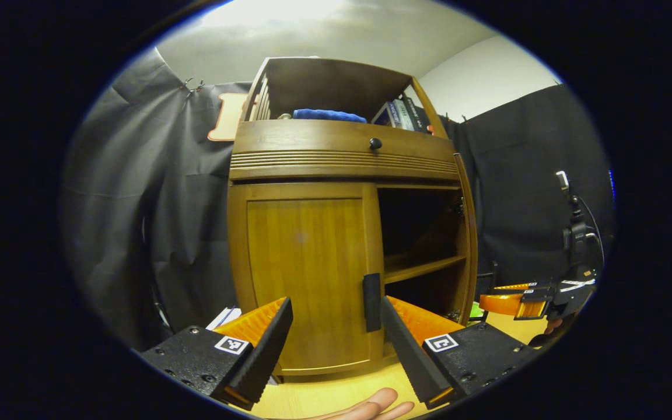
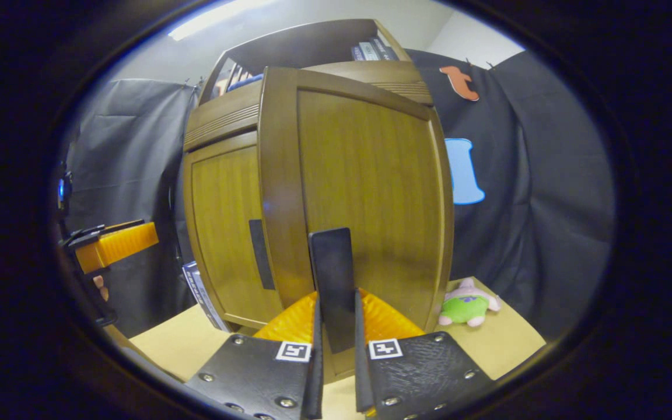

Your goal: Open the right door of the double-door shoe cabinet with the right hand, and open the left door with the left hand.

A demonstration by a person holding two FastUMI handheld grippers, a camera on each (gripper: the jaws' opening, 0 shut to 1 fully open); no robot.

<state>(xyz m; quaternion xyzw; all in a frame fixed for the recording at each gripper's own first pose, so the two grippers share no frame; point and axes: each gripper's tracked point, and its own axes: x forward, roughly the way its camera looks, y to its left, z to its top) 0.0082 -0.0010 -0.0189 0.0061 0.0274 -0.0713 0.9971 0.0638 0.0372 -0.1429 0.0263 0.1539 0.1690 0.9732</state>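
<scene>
Wood cabinet (image 1: 347, 169) ahead. R gripper (image 2: 336, 350) clamped on R door handle (image 2: 331, 280), door swung out. L gripper (image 1: 336, 344) wide apart, empty, L door handle (image 1: 371, 301) btwn fingers.

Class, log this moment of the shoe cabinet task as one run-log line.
right wooden door: swung open | right tool: shut on its black handle | left wooden door: closed | left tool: open, near its handle

No readable text, square coded markers on fingers (image 1: 232, 344), book spines (image 1: 401, 114) (too small)
</scene>
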